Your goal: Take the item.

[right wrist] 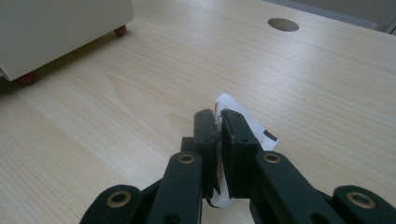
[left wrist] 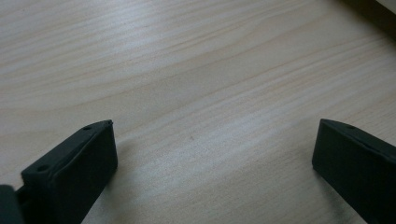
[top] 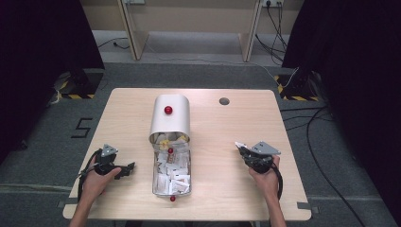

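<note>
Forearms low in frame, two tools over a bench (top: 236,118); one white sachet (top: 240,145) in transit.
High view: left tool (top: 124,170) rests beside the metal tray (top: 154,182) of sachets; domed lid (top: 169,118) rolled back. Left gripper view: jaws stand wide apart, nothing between them. Right gripper view: right tool (right wrist: 219,122) is clamped on the sachet's middle, well right of the tray; its thin paper could slide or tear. Print on it unreadable; far tray contents indistinct.

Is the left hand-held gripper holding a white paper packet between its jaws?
No, the left hand-held gripper has its black jaws wide apart, with bare light wooden table between them.
</note>
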The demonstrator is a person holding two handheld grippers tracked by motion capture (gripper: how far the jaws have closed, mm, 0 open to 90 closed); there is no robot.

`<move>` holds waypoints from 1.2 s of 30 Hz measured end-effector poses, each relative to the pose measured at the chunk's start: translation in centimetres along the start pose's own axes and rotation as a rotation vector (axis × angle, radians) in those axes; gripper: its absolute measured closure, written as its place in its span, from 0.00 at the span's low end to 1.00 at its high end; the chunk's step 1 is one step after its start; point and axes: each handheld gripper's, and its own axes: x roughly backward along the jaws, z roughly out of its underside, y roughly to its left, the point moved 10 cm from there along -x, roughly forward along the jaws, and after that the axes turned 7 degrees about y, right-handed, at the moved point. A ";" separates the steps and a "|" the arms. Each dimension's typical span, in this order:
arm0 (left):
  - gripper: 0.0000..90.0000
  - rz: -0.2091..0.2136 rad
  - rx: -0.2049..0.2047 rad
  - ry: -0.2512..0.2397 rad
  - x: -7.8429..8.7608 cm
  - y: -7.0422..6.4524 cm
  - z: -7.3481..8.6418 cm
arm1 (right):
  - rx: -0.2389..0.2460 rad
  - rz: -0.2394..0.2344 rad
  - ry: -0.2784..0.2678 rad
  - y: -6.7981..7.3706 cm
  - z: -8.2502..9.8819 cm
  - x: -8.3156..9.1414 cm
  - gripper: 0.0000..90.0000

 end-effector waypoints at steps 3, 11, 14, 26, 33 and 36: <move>0.00 0.000 0.000 0.000 0.0 0.0 0.0 | 0.000 -0.001 0.007 0.0 0.2 -0.2 0.95; 0.00 0.000 0.000 0.000 0.0 0.0 0.0 | 0.002 -0.006 0.016 0.2 0.4 -0.6 0.95; 0.00 0.000 0.000 0.000 0.0 0.0 0.0 | 0.005 -0.008 0.019 0.3 0.4 -0.7 0.95; 0.00 0.000 0.000 0.000 0.0 0.0 0.0 | 0.004 -0.027 0.038 0.8 0.7 -1.2 0.87; 0.00 0.000 0.000 0.000 0.0 0.0 0.0 | -0.007 -0.031 0.023 0.9 0.1 -0.6 0.74; 0.00 0.000 0.000 0.000 0.0 0.0 0.0 | -0.020 -0.027 0.021 0.8 0.1 -0.4 0.71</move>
